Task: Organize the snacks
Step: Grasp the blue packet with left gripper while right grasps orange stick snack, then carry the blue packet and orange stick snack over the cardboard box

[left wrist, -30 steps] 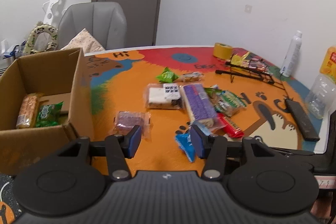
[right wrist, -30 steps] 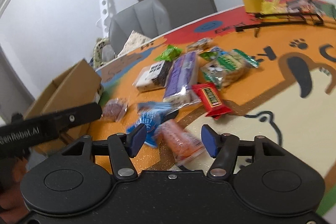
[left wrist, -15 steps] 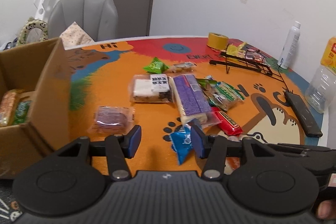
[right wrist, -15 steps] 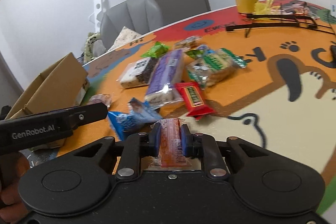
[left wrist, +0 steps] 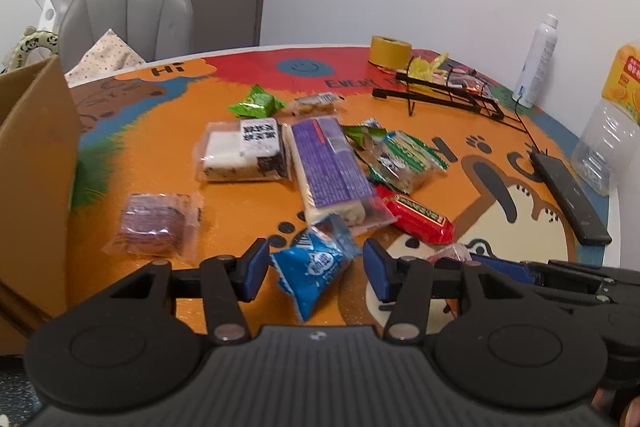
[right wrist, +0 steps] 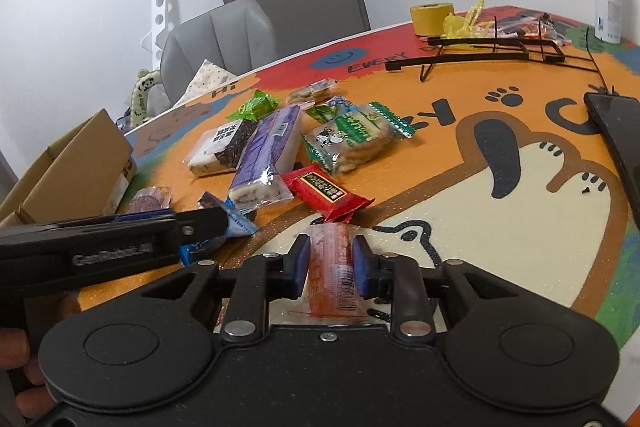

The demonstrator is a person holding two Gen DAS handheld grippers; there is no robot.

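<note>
The right claw (right wrist: 331, 267) pinches an orange snack packet (right wrist: 332, 275) above the counter's (right wrist: 500, 239) bare near edge, its jaws having just eased slightly. The left claw (left wrist: 316, 269) hangs half open, straddling a blue packet (left wrist: 316, 267) without touching. The cardboard box (left wrist: 32, 179) stands at the left edge.

cardboard box (left wrist: 36, 187) cut off at left, interior hidden

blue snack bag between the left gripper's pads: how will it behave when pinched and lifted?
The blue snack bag looks puffy and crinkled, so it will probably squash before the pads bite. Its glossy film may slip. It is likely light, and its loose tail end should droop. The left gripper stands open around it, pads apparently not touching.
</note>
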